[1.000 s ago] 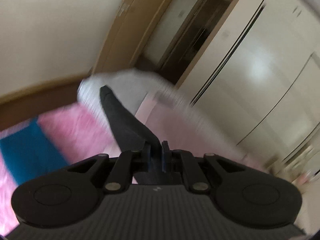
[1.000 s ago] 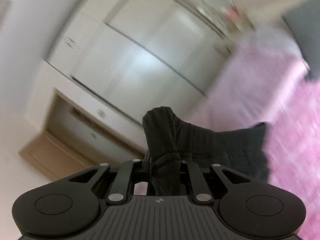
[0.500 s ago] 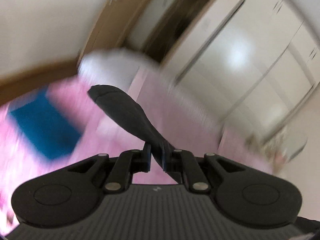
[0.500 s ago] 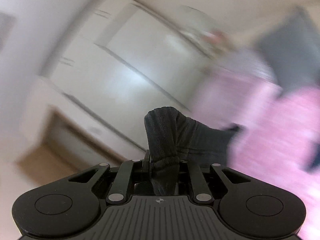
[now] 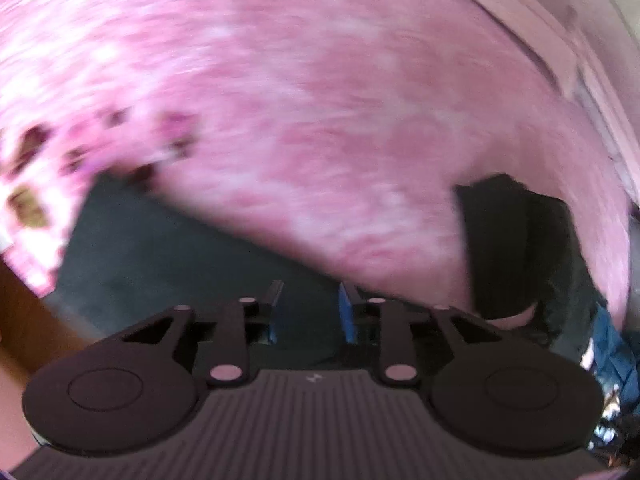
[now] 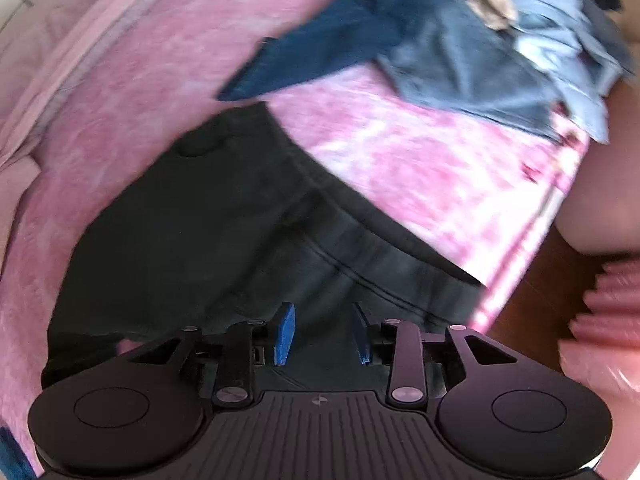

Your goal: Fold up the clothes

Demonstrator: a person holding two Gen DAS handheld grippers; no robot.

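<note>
A dark grey garment point(image 6: 224, 232) lies spread on the pink bed cover point(image 6: 400, 152). My right gripper point(image 6: 322, 334) is open just above its near part, with the blue pads point(image 6: 285, 332) apart and empty. In the left wrist view the same garment point(image 5: 168, 264) lies at the lower left, and a darker folded part point(image 5: 516, 248) shows at the right. My left gripper point(image 5: 310, 308) is open over the garment, holding nothing.
A pile of blue and denim clothes point(image 6: 460, 40) lies at the far right of the bed. The bed's edge and a brown wooden floor point(image 6: 532, 320) run along the right. A light pink sheet point(image 5: 560, 40) borders the cover's far side.
Both grippers held the dark garment up in the air, shut on it. Now both have swung down to the bed and opened, and the garment lies on the pink cover.
</note>
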